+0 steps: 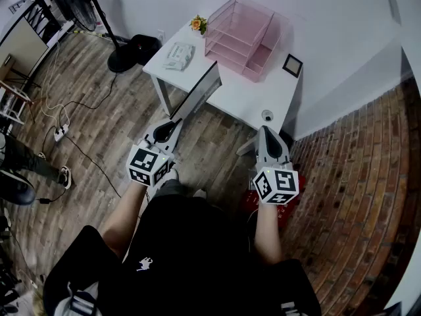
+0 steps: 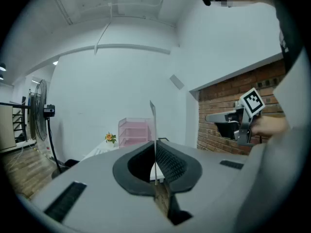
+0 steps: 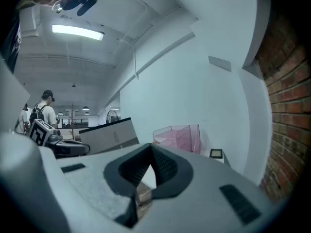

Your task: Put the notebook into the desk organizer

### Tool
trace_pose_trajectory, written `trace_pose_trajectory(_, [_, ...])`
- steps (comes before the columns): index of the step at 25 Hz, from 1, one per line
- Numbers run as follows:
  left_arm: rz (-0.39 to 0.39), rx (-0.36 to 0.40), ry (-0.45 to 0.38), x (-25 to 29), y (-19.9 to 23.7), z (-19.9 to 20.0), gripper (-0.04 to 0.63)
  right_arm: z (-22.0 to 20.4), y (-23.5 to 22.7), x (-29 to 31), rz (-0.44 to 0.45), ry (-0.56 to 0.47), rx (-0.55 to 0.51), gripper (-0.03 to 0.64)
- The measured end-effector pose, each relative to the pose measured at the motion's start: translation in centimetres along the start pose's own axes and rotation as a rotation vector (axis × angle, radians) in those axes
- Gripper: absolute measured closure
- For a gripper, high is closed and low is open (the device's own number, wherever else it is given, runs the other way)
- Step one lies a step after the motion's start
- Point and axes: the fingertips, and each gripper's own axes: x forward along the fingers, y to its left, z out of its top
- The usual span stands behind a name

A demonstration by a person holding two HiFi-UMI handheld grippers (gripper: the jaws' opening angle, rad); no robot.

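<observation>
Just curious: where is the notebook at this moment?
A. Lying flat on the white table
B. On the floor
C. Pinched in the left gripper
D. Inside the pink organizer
C: the fingers of the left gripper are closed on the notebook, which is held in the air, short of the pink organizer on the table.

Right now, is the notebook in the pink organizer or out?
Out: the thin grey notebook stands on edge, clamped in the left hand-held gripper, short of the pink tiered desk organizer.
</observation>
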Motion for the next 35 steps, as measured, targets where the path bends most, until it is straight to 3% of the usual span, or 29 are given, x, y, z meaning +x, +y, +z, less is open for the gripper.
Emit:
trace_pose_trajectory(10, [0.033, 0.038, -0.031, 0.8, 0.3, 1.5, 0.586, 0.3, 0.6, -0.1, 0.029, -0.027, 0.001, 0.614])
trace_pose_trajectory(25, [0.020, 0.001, -0.004, 3.0, 0.4, 0.5, 0.586, -1.6, -0.6, 0.0, 0.017, -0.003, 0.061, 0.614])
trace_pose_trajectory(35, [-0.013, 0.061, 0.015, 6.1, 0.6, 0.7, 0.586, -2.1, -0.4, 3.6, 0.013, 0.030, -0.019, 0.614])
